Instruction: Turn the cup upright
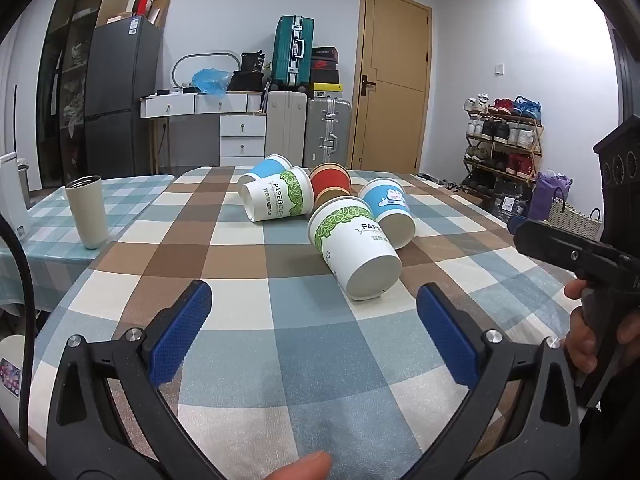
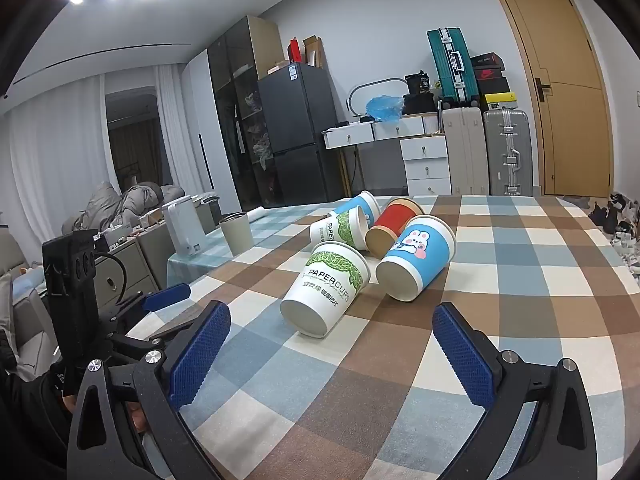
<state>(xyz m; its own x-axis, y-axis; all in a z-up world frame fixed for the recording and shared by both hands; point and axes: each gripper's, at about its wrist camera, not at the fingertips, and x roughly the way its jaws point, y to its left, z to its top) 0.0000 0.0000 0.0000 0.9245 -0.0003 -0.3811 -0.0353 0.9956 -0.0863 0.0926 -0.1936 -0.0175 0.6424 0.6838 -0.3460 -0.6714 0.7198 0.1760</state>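
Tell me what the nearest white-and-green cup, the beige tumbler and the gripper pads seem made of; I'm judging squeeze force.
Nearest white-and-green cup: thin matte paper, judging by its "PAPERCUPS" print and rolled rim.
Beige tumbler: probably coated metal, matte body with a bare silvery rim; rigid-looking.
Left hand-held gripper pads: blue, finely dimpled, likely rubber or soft plastic.
Right hand-held gripper pads look the same.

cups: 5 lying tipped in a cluster | near white cup (image 1: 352, 246) (image 2: 326, 290) showing its base | bunny cup (image 1: 390, 212) (image 2: 416, 258) beside it | red cup (image 1: 330, 184) (image 2: 394, 222) behind
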